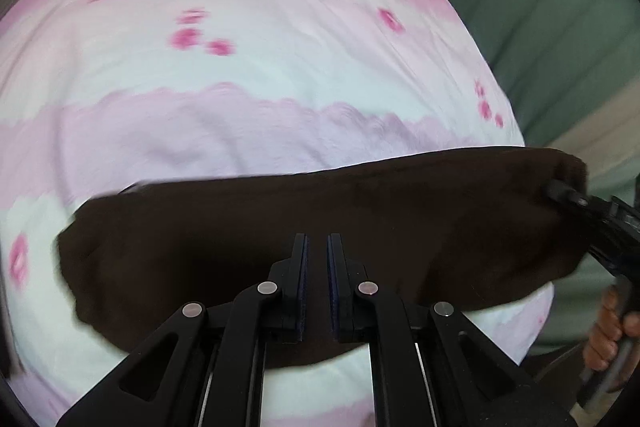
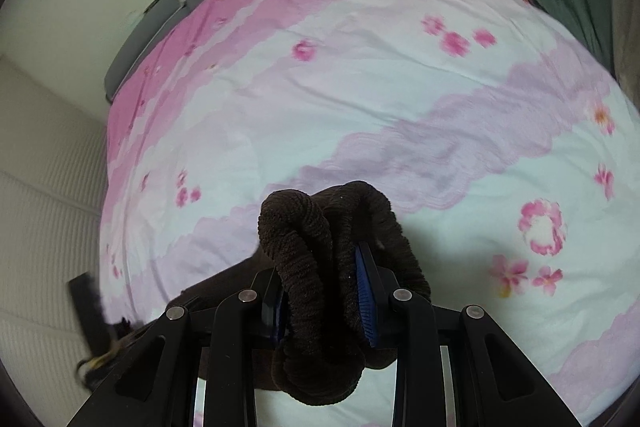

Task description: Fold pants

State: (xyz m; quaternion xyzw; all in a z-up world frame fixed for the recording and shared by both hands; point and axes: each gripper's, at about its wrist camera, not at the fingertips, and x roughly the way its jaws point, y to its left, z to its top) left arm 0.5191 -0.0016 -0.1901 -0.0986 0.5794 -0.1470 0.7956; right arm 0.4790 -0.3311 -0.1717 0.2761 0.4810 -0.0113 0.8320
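Note:
Dark brown pants (image 1: 280,227) lie stretched across the near part of a pink and white floral bed cover (image 1: 240,87). My left gripper (image 1: 317,247) is above the middle of the pants, its jaws a narrow gap apart with dark cloth behind them; I cannot tell if it pinches fabric. My right gripper (image 2: 324,279) is shut on a bunched, ribbed end of the pants (image 2: 304,227), which rises between its blue pads (image 2: 366,291). In the left wrist view the right gripper (image 1: 568,195) holds the pants' right end, lifted off the cover.
The bed cover (image 2: 380,99) fills both views. A grey headboard (image 2: 168,11) and white wall stand at the far end. Green curtain (image 1: 560,27) hangs to the right of the bed. A hand (image 1: 608,331) holds the right gripper's handle. A dark object (image 2: 90,311) lies at the bed's left edge.

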